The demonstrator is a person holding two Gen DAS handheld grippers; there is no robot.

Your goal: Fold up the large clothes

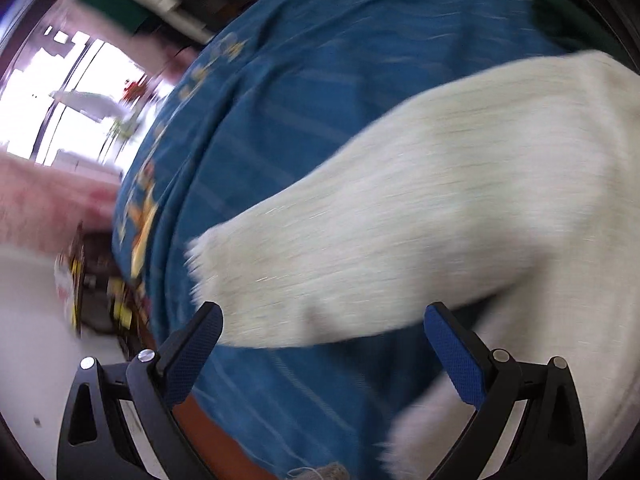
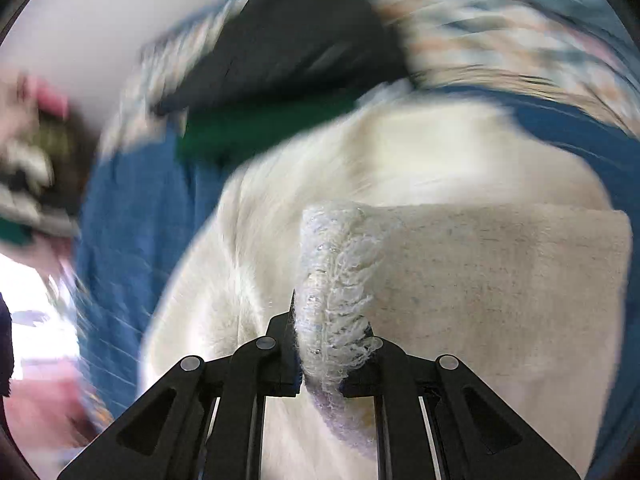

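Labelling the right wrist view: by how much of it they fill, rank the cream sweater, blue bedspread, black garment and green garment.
1. cream sweater, inflated by nearness
2. blue bedspread
3. black garment
4. green garment

The right gripper (image 2: 320,344) is clamping a bunched, knitted edge of a cream sweater (image 2: 480,280), its jaws closed tight on the fabric. The garment is lying across a blue bedspread (image 2: 132,216). Behind it, dark (image 2: 280,52) and green clothes (image 2: 256,132) are blurring beside a patterned fabric (image 2: 500,28).
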